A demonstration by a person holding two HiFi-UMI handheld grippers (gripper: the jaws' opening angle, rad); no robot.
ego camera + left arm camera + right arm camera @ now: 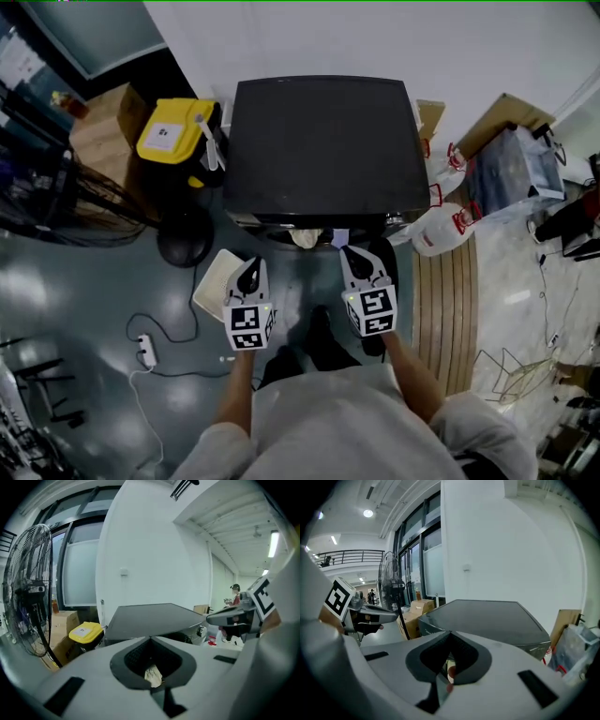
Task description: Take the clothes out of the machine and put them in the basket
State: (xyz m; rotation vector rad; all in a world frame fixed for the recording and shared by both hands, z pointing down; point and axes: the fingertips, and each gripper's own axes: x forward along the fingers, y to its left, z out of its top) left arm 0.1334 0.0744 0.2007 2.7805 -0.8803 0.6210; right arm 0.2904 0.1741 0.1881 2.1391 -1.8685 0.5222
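Clothes (305, 237) show as a pale crumpled bundle at the front opening of the dark, flat-topped machine (323, 141), which stands against a white wall. In the left gripper view the same pale cloth (153, 674) is seen beyond that claw's tips, apart from them.

The left claw (251, 267) has its jaws closed together with nothing gripped. The right claw (352, 253) is also fully closed and has hold of nothing. Both are held side by side over the floor just in front of the machine.

A white basket (217, 281) lies on the floor just left of the left claw. The floor (84, 300) is grey and glossy. A white power strip (146, 351) and its cable lie on it at the left, and a wooden slatted strip (448, 309) runs along it at the right.

Left of the machine are a yellow-lidded bin (173, 129), a cardboard box (98, 131) and a standing wire-cage fan (28, 588) before tall windows. At the machine's right corner lies a white jug (439, 231) with a red cap, and more boxes and bags lie beyond it.
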